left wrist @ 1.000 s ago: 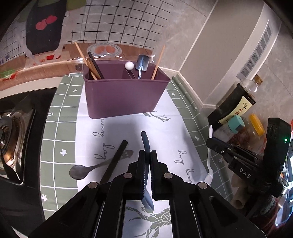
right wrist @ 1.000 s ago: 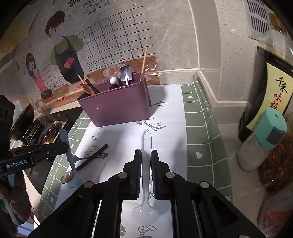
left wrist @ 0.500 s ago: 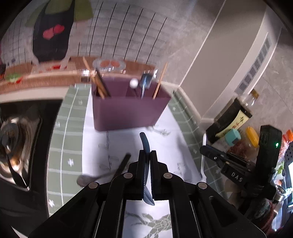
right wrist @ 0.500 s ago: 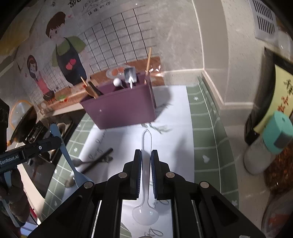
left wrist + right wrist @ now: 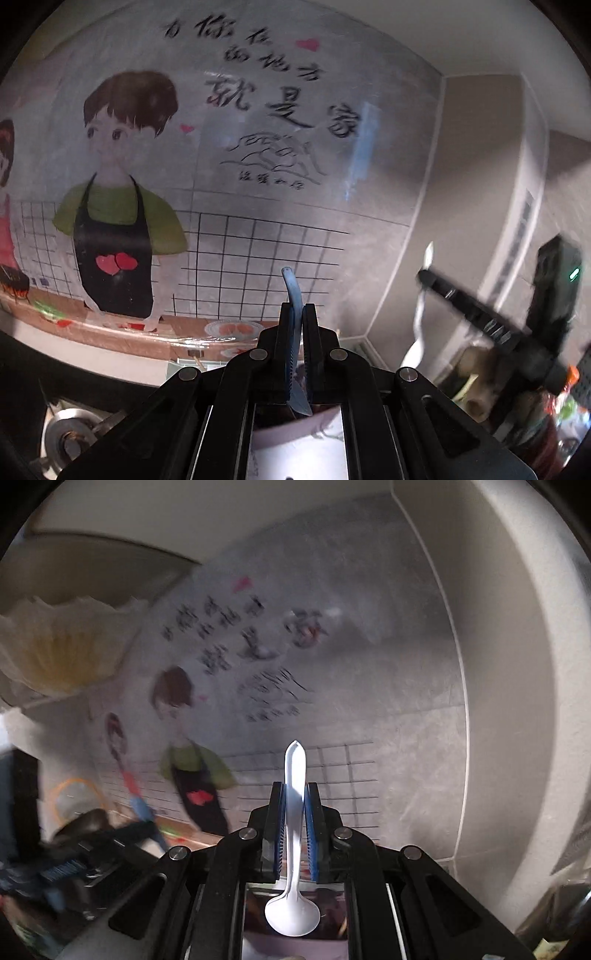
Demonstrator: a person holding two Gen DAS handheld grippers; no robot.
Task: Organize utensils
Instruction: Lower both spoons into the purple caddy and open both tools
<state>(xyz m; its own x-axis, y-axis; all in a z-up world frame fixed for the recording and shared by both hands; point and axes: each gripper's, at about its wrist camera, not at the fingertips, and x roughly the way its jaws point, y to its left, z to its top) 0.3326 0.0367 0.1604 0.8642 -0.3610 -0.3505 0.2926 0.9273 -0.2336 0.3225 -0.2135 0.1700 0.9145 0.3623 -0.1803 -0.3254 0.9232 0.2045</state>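
Observation:
My left gripper [image 5: 297, 308] is shut on a blue plastic spoon [image 5: 292, 291], whose handle sticks up past the fingertips and whose bowl hangs below the jaws. My right gripper [image 5: 295, 786] is shut on a white plastic spoon [image 5: 294, 771], handle tip forward and bowl [image 5: 291, 917] toward the camera. Each gripper shows in the other's view, blurred: the right gripper [image 5: 428, 275] with its white spoon at the right, the left gripper [image 5: 144, 821] with its blue spoon at the lower left. The purple utensil holder [image 5: 266, 430] shows only as a sliver under the left jaws.
Both cameras face the back wall with its cartoon sticker [image 5: 114, 206] and grid tiles. A stove burner [image 5: 70, 439] sits at the lower left in the left wrist view. Bottles and jars [image 5: 476, 391] crowd the right side. A wall corner [image 5: 461, 738] rises on the right.
Both grippers have risen and tilted upward with their spoons still held. The mat, loose utensils and most of the purple holder have dropped out of view; the wall now fills both views.

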